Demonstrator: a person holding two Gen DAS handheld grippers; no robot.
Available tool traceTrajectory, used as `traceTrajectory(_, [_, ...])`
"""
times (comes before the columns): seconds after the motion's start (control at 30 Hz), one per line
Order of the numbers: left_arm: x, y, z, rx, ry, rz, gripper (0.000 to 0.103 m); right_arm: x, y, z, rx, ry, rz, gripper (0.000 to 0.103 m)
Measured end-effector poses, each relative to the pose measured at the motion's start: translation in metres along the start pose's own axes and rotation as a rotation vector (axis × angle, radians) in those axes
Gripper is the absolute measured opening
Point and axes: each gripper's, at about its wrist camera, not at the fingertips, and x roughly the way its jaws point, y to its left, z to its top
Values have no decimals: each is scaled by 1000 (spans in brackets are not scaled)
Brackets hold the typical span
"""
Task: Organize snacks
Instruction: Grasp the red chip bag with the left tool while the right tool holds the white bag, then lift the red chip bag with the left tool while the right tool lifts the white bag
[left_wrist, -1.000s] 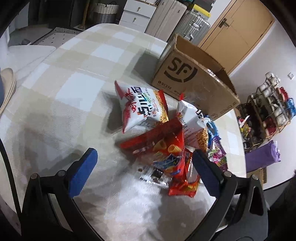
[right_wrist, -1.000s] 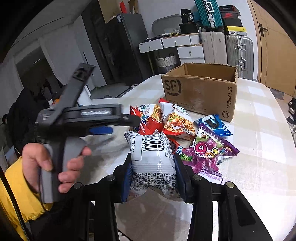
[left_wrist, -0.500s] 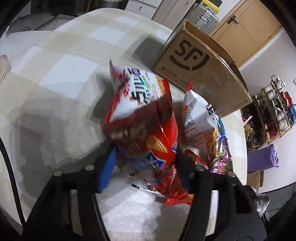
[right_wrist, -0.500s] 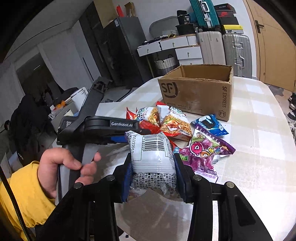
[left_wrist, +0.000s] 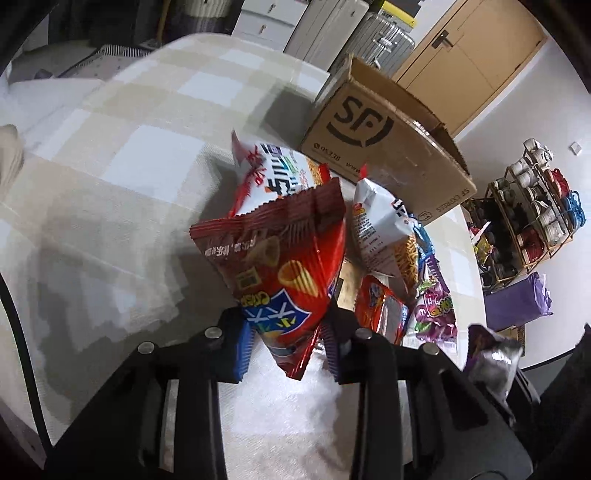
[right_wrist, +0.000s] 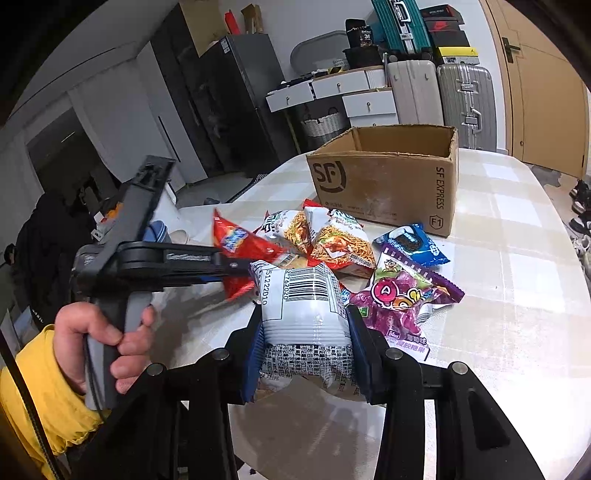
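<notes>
My left gripper (left_wrist: 288, 341) is shut on a red chip bag (left_wrist: 284, 266) and holds it up off the table; the bag also shows in the right wrist view (right_wrist: 240, 247). My right gripper (right_wrist: 304, 356) is shut on a white barcoded snack pack (right_wrist: 304, 314), held above the table near its front. A pile of snacks lies beyond: two noodle bags (right_wrist: 334, 242), a purple candy bag (right_wrist: 400, 299) and a blue cookie pack (right_wrist: 410, 243). An open SF cardboard box (right_wrist: 388, 181) stands behind the pile, also in the left wrist view (left_wrist: 384, 147).
The round table (right_wrist: 517, 266) has a checked cloth, bare to the right of the pile and to the left in the left wrist view (left_wrist: 110, 177). Suitcases and white drawers (right_wrist: 369, 103) stand behind. A shoe rack (left_wrist: 528, 214) stands beyond the table's edge.
My left gripper closed on the red chip bag and lifted it from the pile. My right gripper kept hold of the white pack and barely moved.
</notes>
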Motion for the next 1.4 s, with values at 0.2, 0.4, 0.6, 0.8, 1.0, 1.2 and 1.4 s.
traceTrajectory(0.2, [-23,7,-4,37,-48,19,28,-2,-3,2,33,-17,5,42])
traceTrajectory(0.4, [-39,-2,-9,116,-95,42,28,-6,-7,6,75,-56,-8,42])
traceTrajectory(0.6, [-50,-15,-17,176,-123,46,28,-6,-20,9,141,-70,-24,42])
traceTrajectory(0.8, [-59,-22,-24,218,-138,41,28,-7,-27,11,172,-86,-52,42])
traceTrajectory(1.0, [-59,-31,-34,283,-121,49,28,-21,-29,13,191,-137,-79,42])
traceTrajectory(1.2, [-63,-35,-45,312,-110,55,28,-29,-29,6,223,-139,-77,42])
traceTrajectory(1.4, [-79,-42,-54,338,-111,44,28,-35,-25,1,234,-140,-61,42])
